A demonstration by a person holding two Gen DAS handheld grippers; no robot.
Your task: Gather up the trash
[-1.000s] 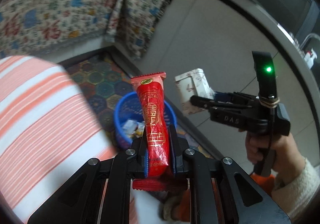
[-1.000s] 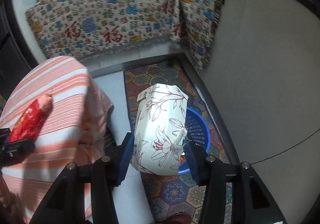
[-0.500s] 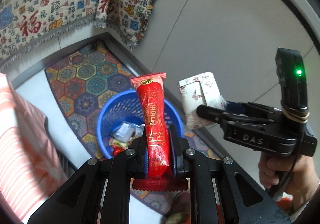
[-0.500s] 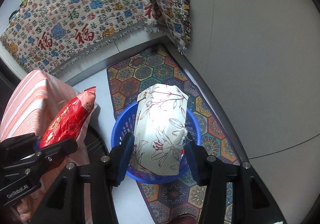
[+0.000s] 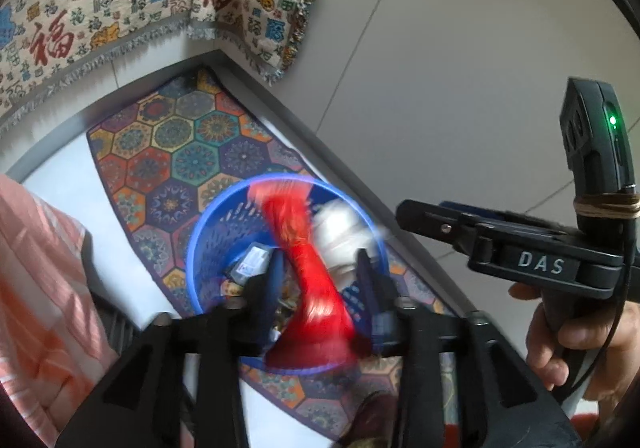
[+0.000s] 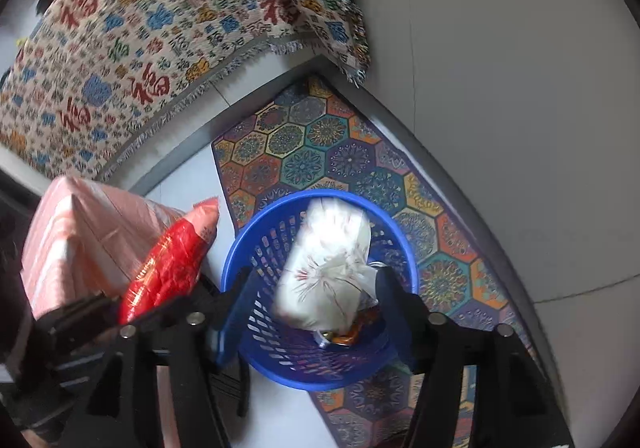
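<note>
Over the blue basket (image 5: 200, 244) my left gripper (image 5: 320, 278) is opening. The red snack wrapper (image 5: 312, 272) is blurred and tilted between its spread fingers, with no pad pressing on it. My right gripper (image 6: 316, 288) is opening too. The white floral packet (image 6: 328, 268) slants loose between its fingers, inside the blue basket (image 6: 408, 248). In the right wrist view the red wrapper (image 6: 172, 264) shows at the left by the left gripper (image 6: 80, 312). In the left wrist view the white packet (image 5: 340, 232) is a blur in the basket, under the right gripper (image 5: 408, 214).
The basket stands on a hexagon-patterned rug (image 5: 180, 152) on a grey tiled floor and holds small wrappers (image 6: 344, 336). A patterned throw (image 6: 140, 48) hangs behind. A pink striped cloth (image 5: 36, 268) lies at the left. A hand (image 5: 580, 336) holds the right gripper.
Both grippers came down over the basket. Their jaws spread: the red wrapper slipped and tilted between the left fingers, and the white packet dropped from the right fingers into the basket.
</note>
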